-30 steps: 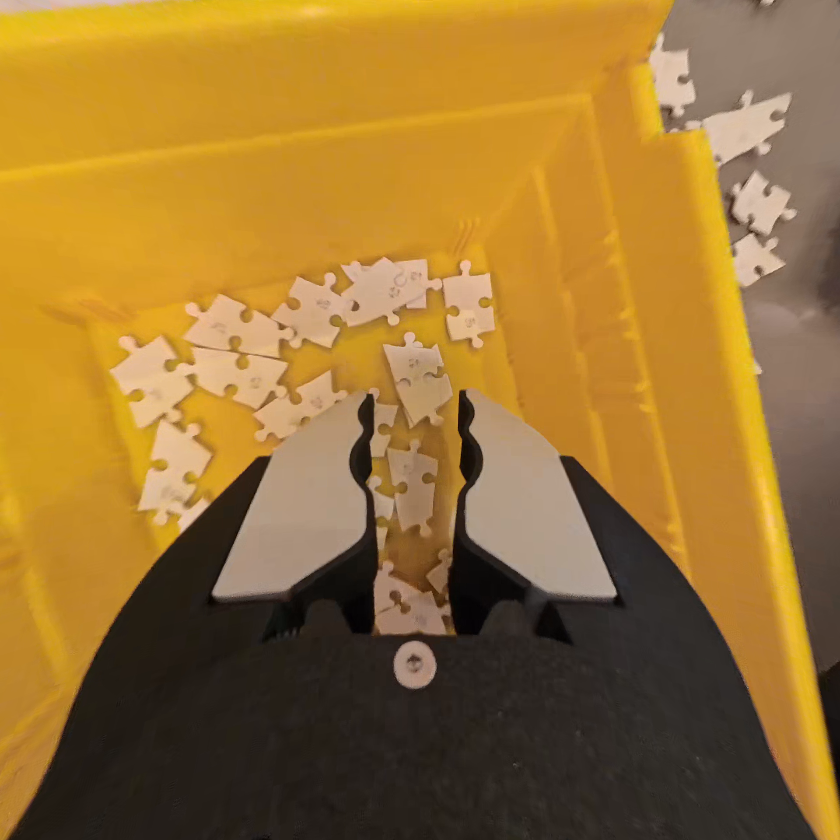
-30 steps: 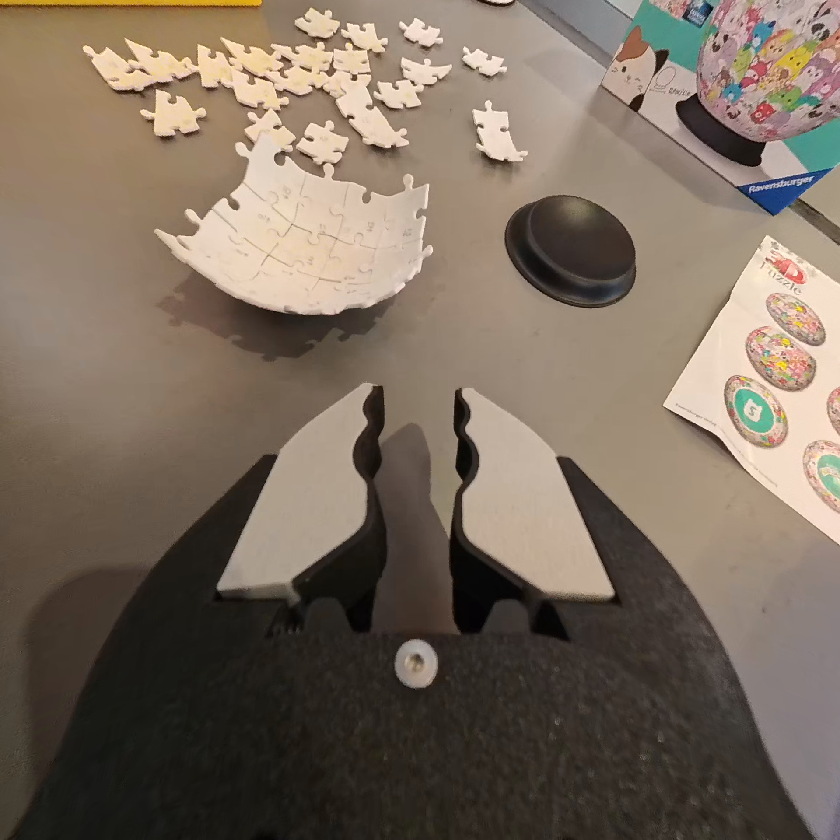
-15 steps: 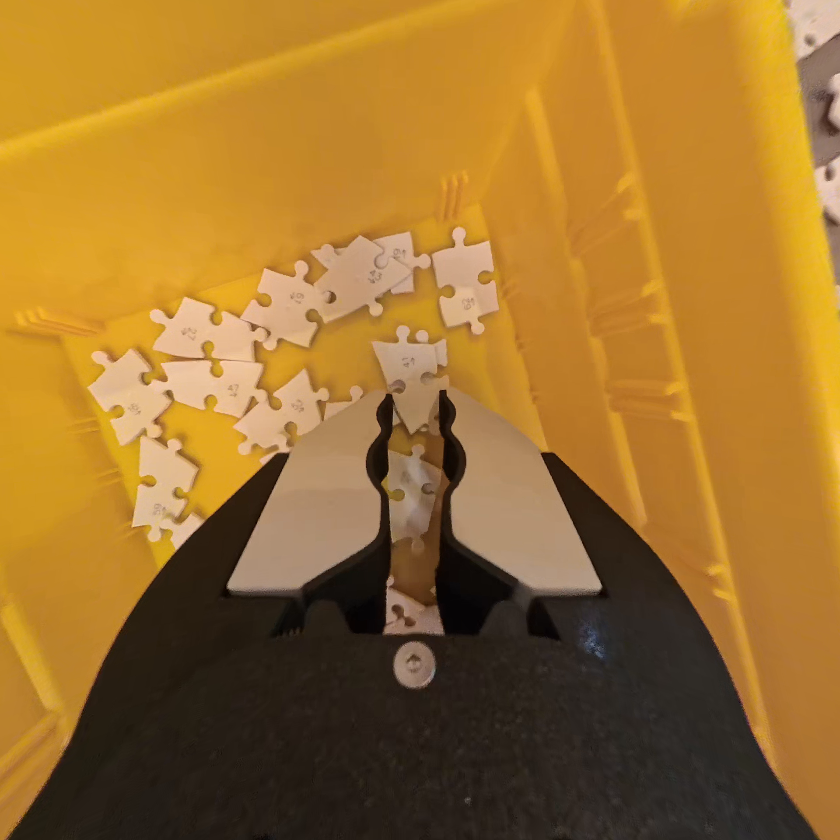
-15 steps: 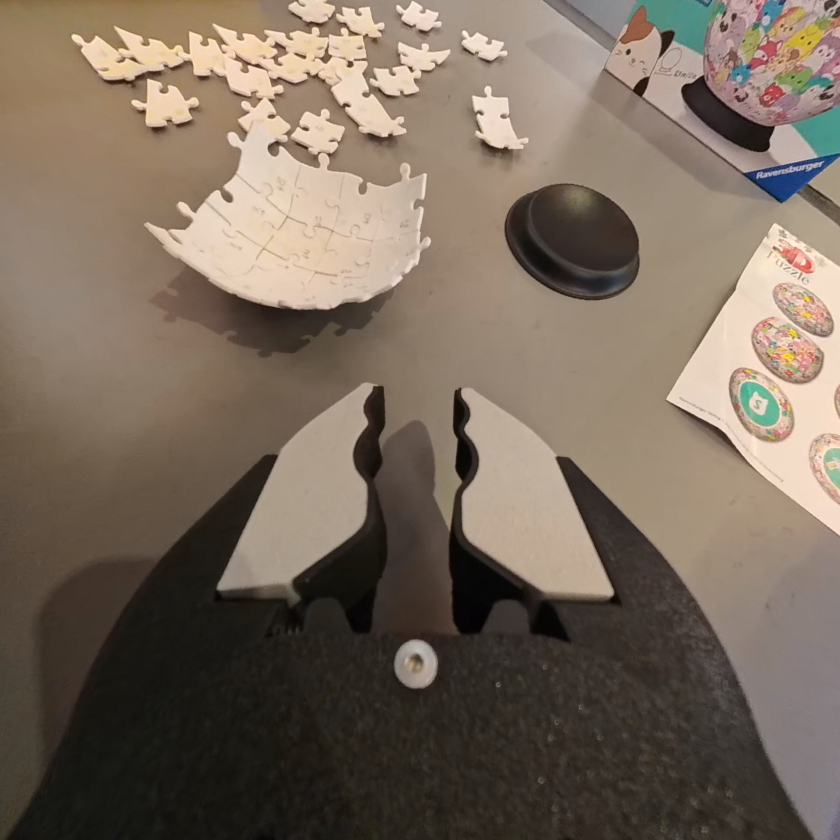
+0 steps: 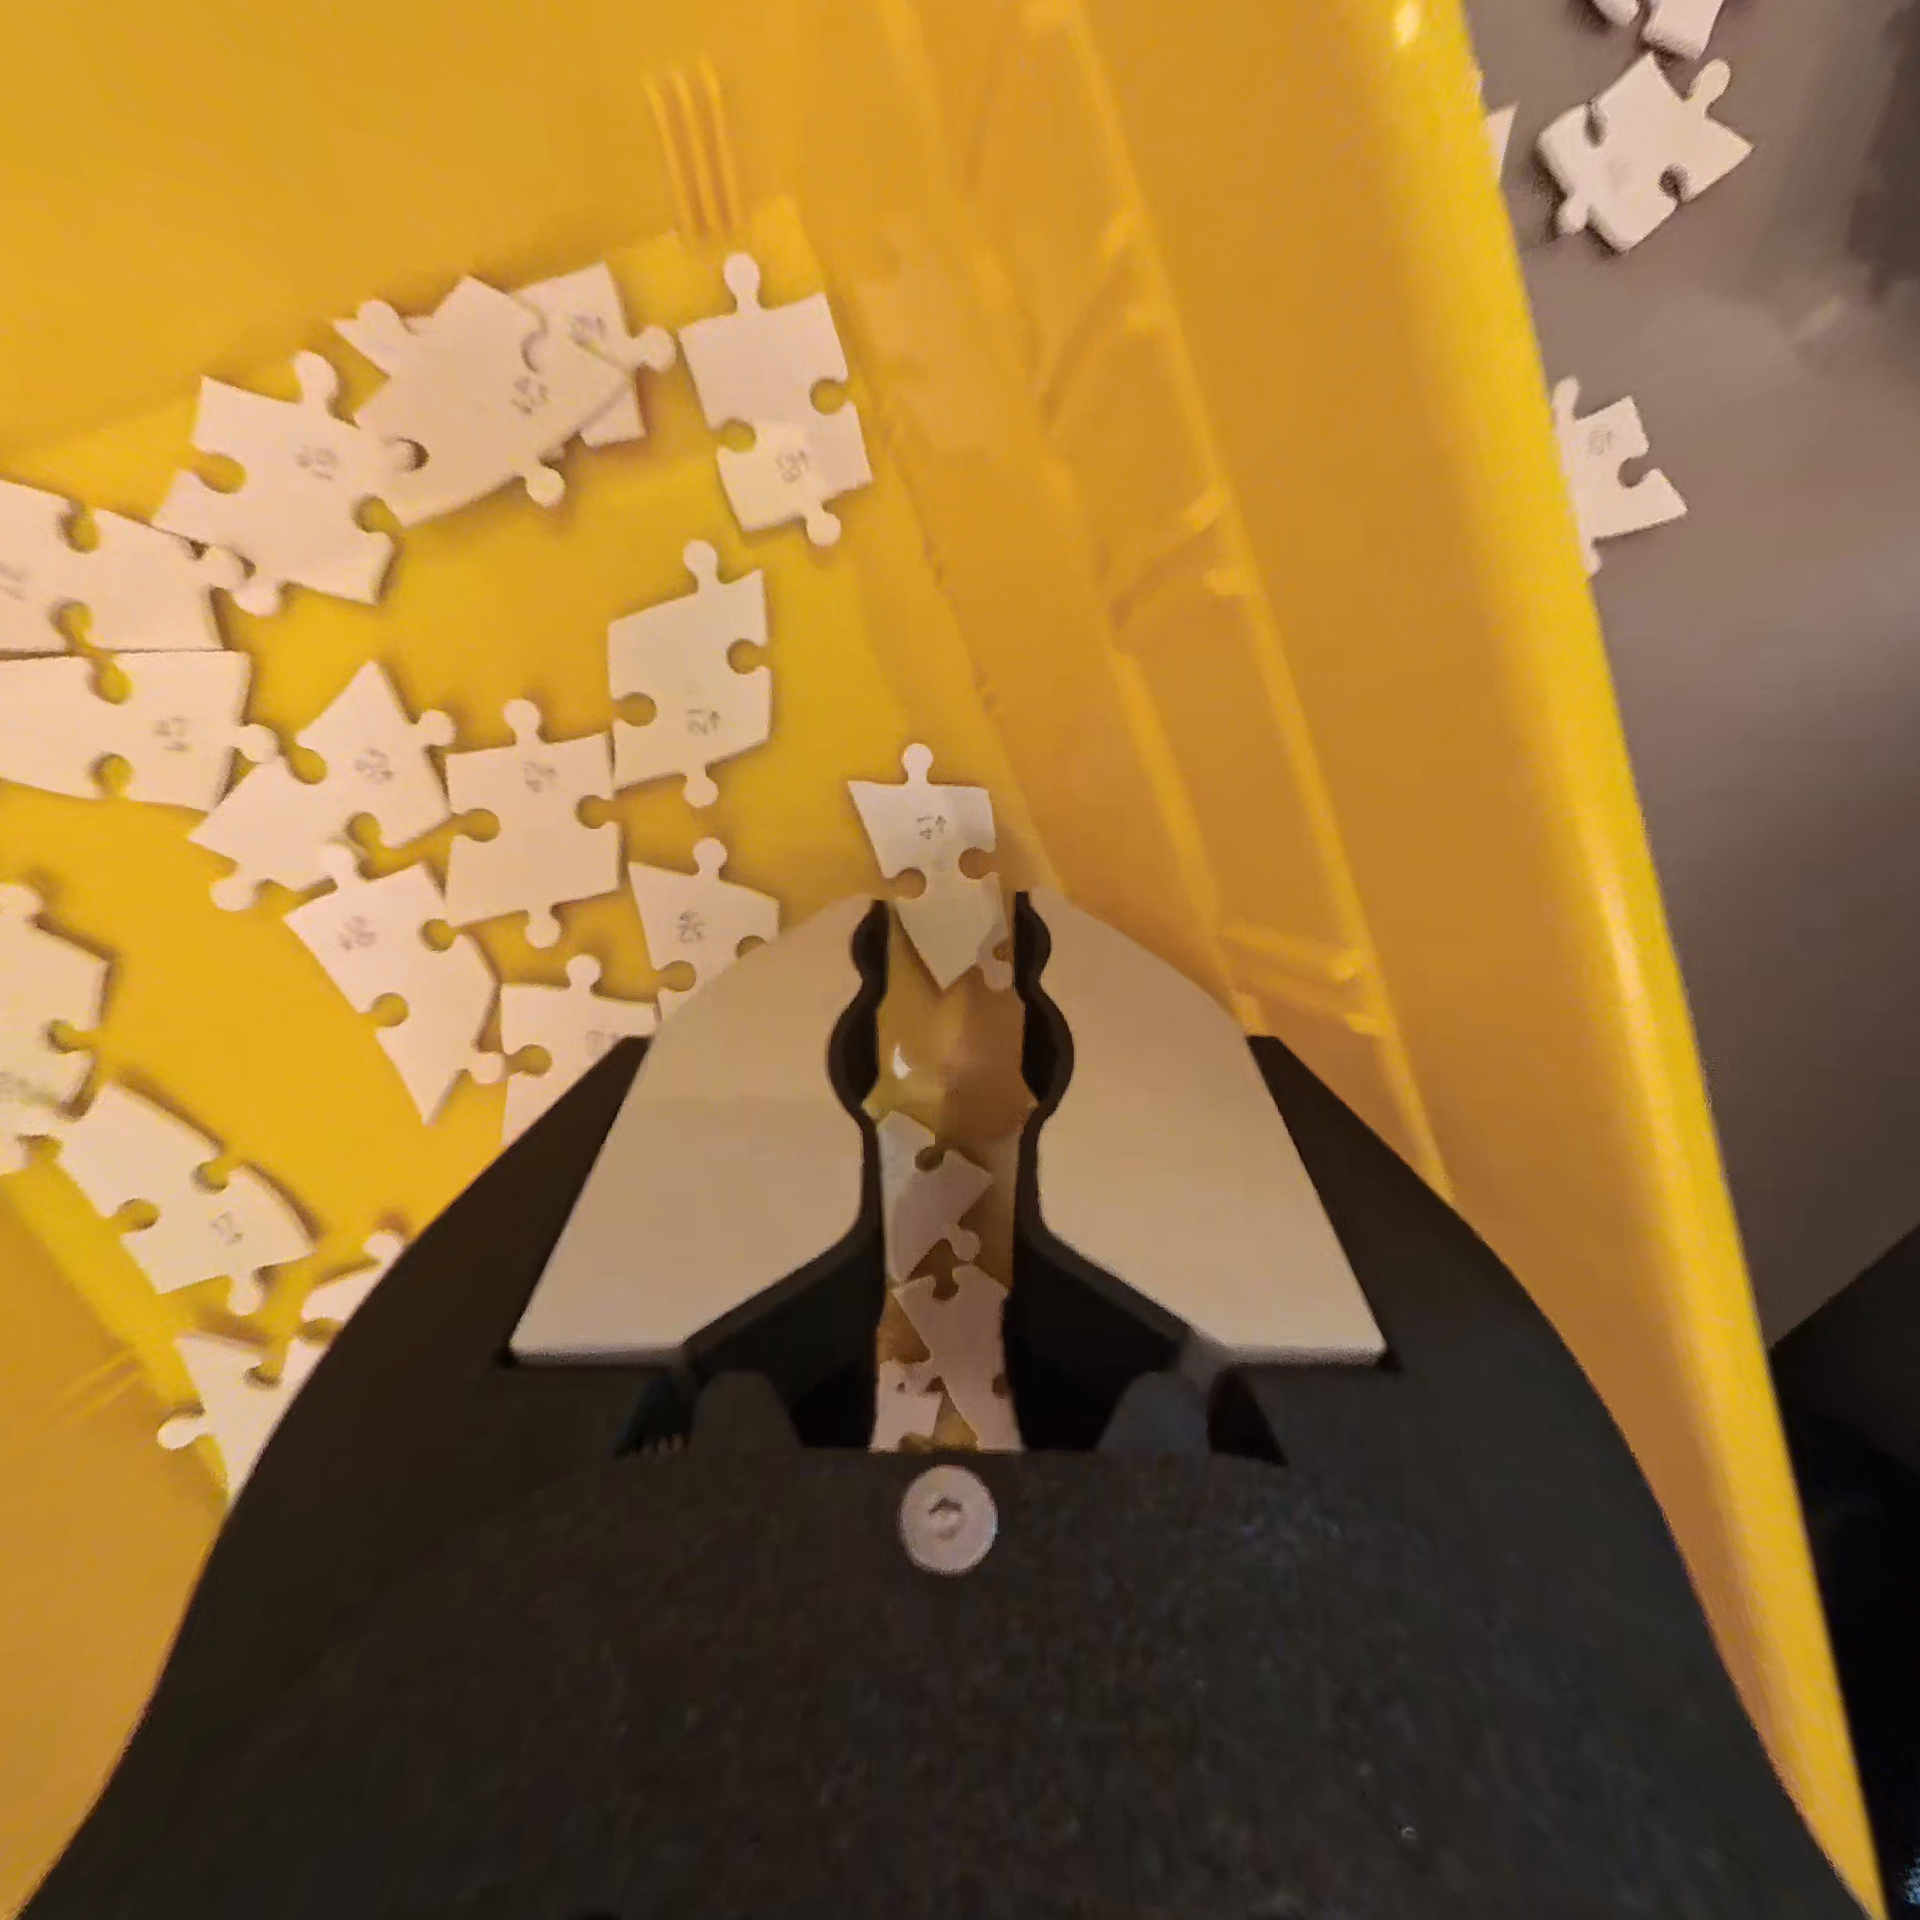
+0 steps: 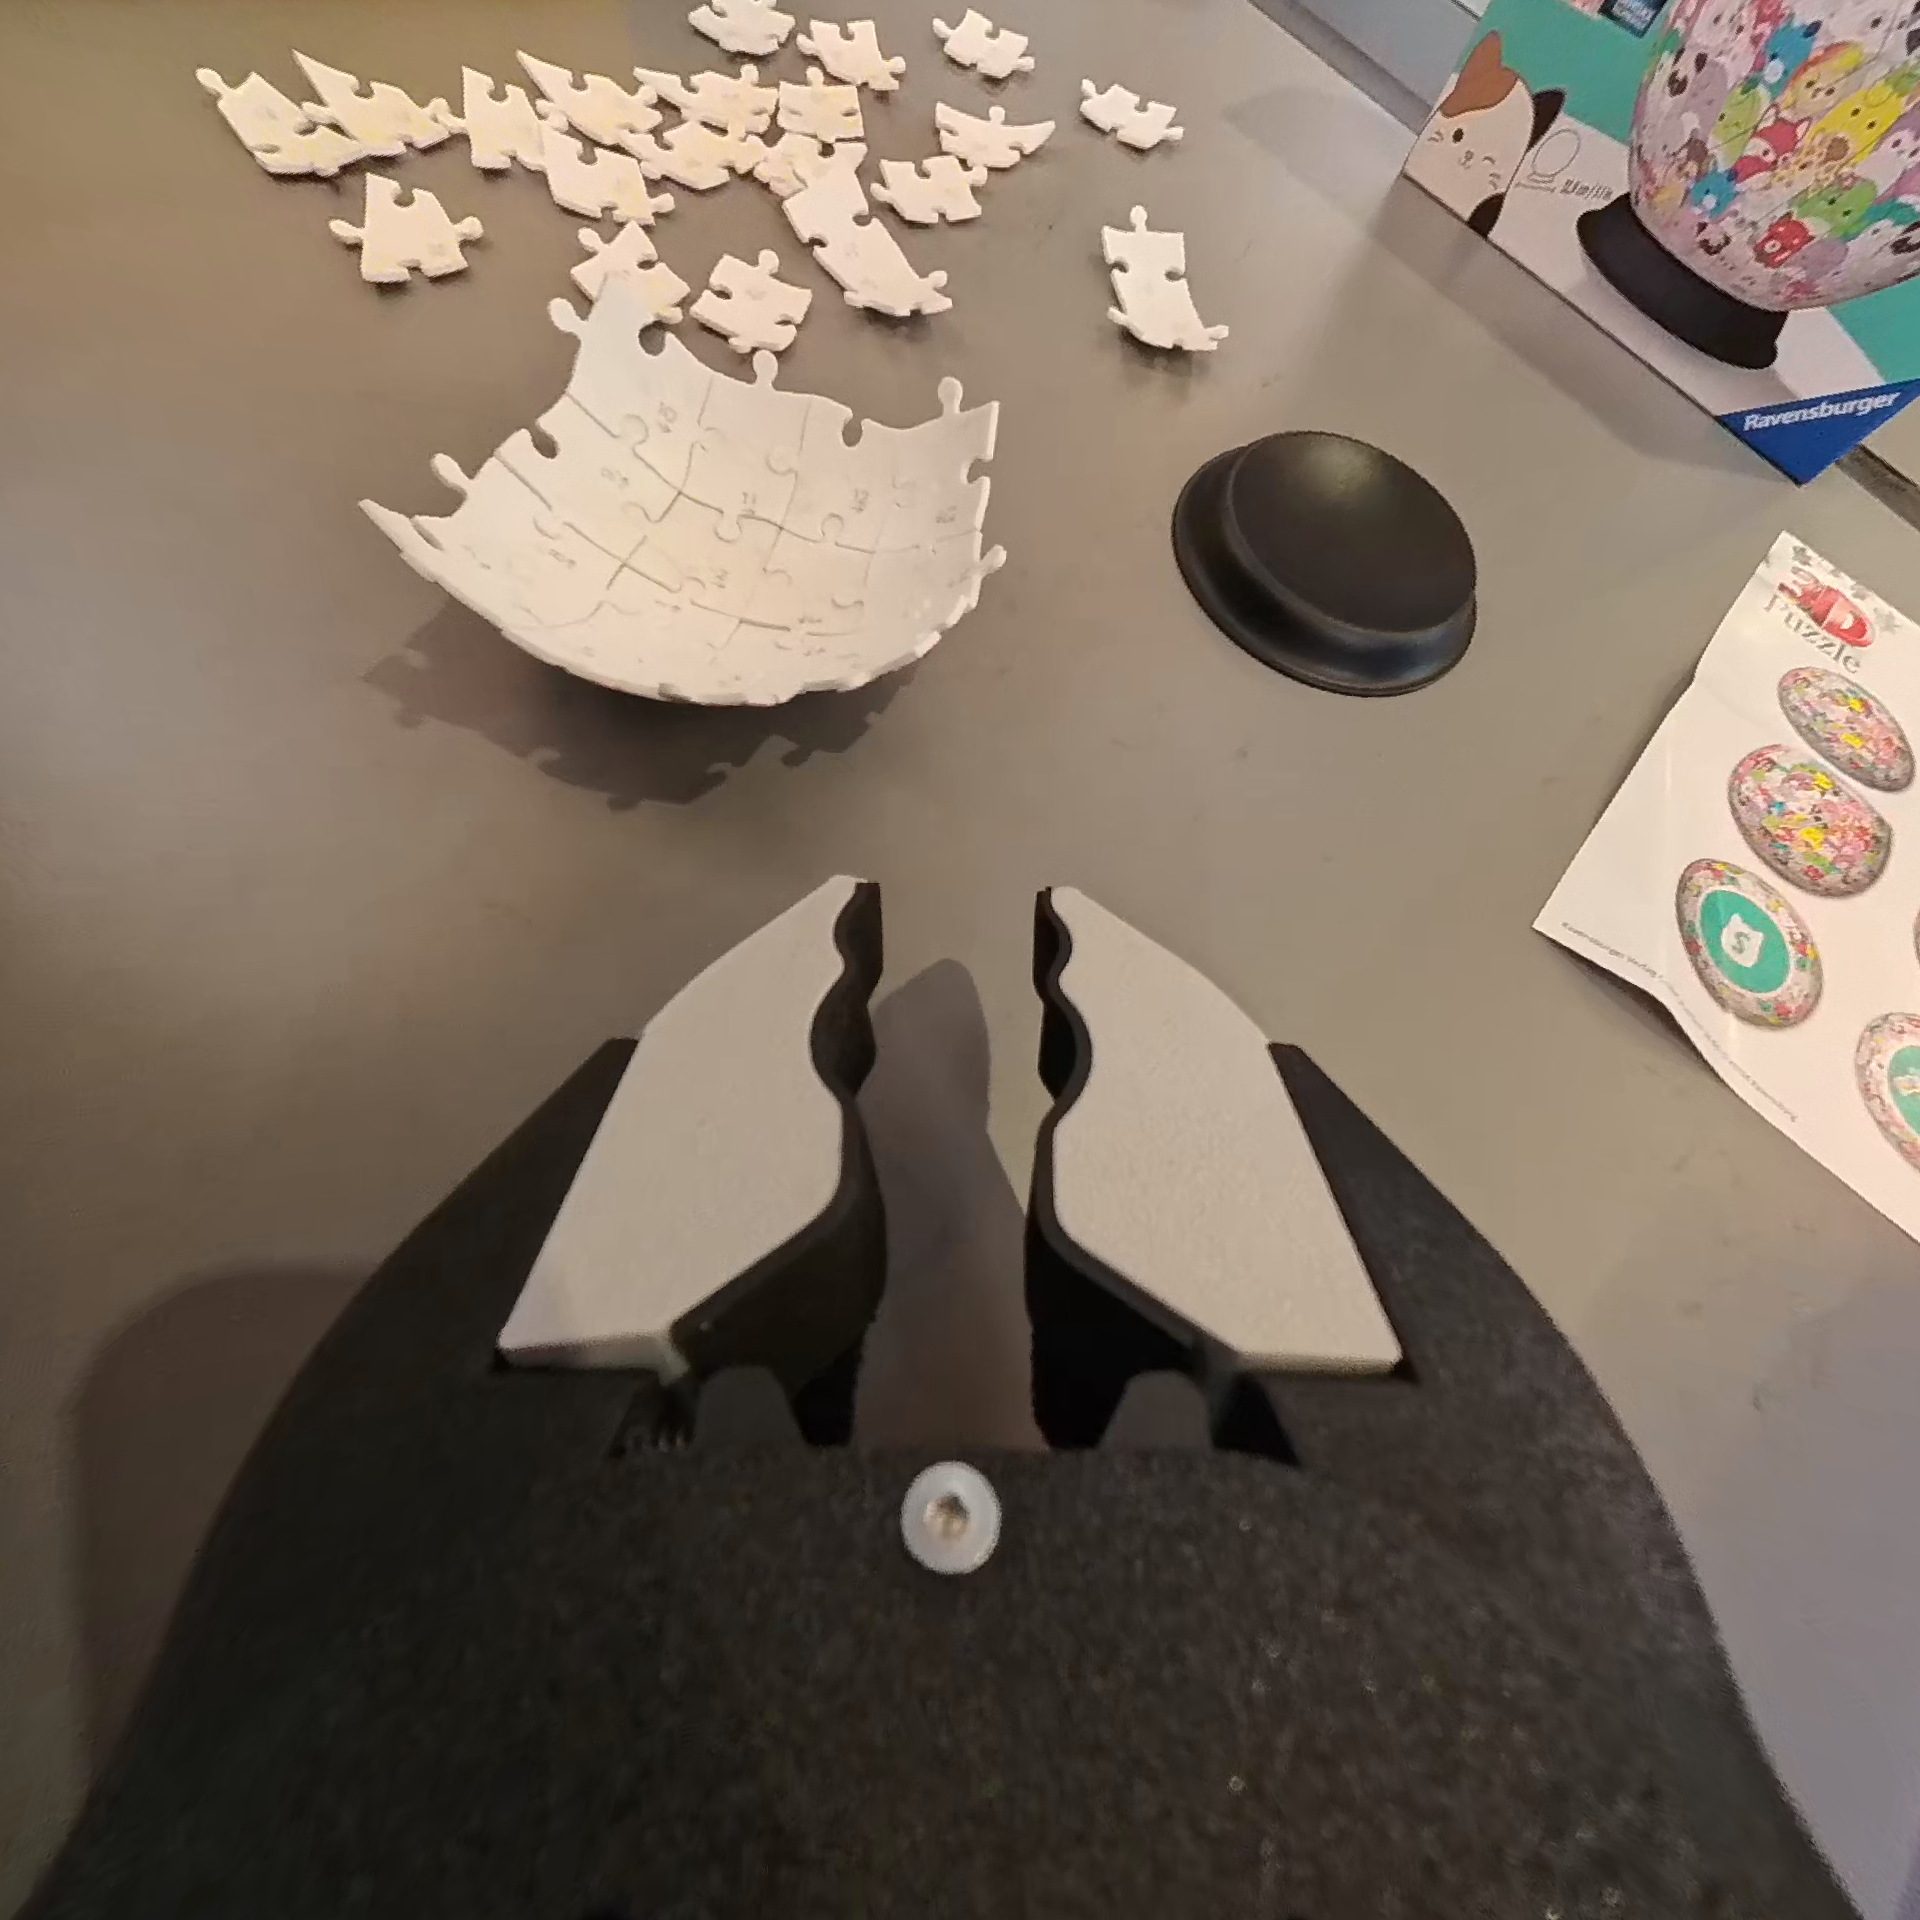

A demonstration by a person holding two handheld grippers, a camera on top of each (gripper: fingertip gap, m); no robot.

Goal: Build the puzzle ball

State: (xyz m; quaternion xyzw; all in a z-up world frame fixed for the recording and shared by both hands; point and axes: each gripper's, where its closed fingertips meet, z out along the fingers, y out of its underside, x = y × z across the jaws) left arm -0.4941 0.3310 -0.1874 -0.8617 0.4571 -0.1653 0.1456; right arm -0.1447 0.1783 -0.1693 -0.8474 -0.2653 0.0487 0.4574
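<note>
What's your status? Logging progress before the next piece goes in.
Left tool shut on white puzzle piece in yellow plastic bin. Right tool open, empty, short of white curved puzzle shell. Nothing between them.

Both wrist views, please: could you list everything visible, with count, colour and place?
Bin: one, yellow, around the left gripper.
Loose pieces in bin: over a dozen, white, on its floor.
Held piece: one, white, between the left fingers.
Loose pieces on table: roughly two dozen, white, far side.
Partial ball shell: one, white, table centre.
Stand: one, black, right of the shell.
Puzzle box: one, colourful, far right.
Leaflet: one, white, right edge.
Table: grey.
Left gripper: black and grey, shut on the piece.
Right gripper: black and grey, open above the table.
</note>
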